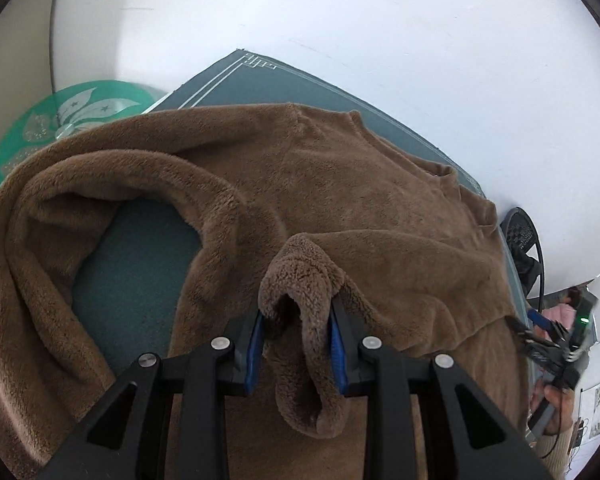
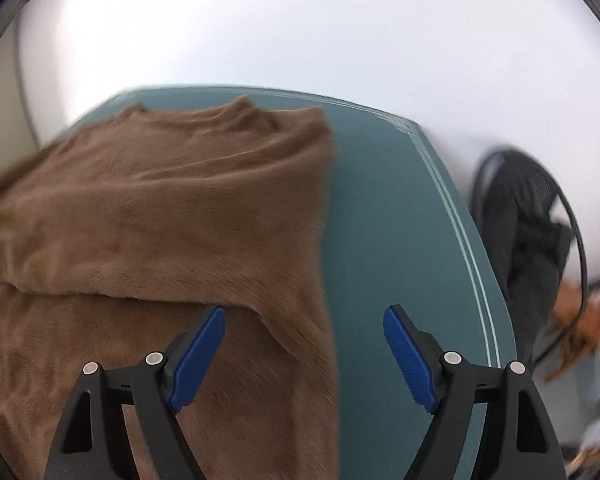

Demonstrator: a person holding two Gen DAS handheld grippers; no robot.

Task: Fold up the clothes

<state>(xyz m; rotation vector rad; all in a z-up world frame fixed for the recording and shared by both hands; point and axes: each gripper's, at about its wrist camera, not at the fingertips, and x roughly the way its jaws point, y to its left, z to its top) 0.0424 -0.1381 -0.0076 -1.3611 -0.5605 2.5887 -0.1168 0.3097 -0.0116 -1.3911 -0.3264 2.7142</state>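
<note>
A brown fleece sweater [image 1: 340,184] lies spread on a teal table [image 1: 132,280], its collar at the far side. My left gripper [image 1: 298,312] is shut on a sleeve cuff [image 1: 300,272] of the sweater; the cuff bunches up between the blue pads and hangs down behind them. The other sleeve curls in a loop at the left. In the right wrist view, my right gripper [image 2: 305,314] stands open over the right side edge of the sweater [image 2: 160,208], one finger above the fabric, the other above bare table [image 2: 400,220]. Nothing is between its pads.
A round green glass disc with a white flower emblem [image 1: 60,120] sits beyond the table's left corner. A black mesh basket [image 2: 532,220] with dark cloth in it stands off the table's right edge. A person's hand [image 1: 552,400] shows at the far right.
</note>
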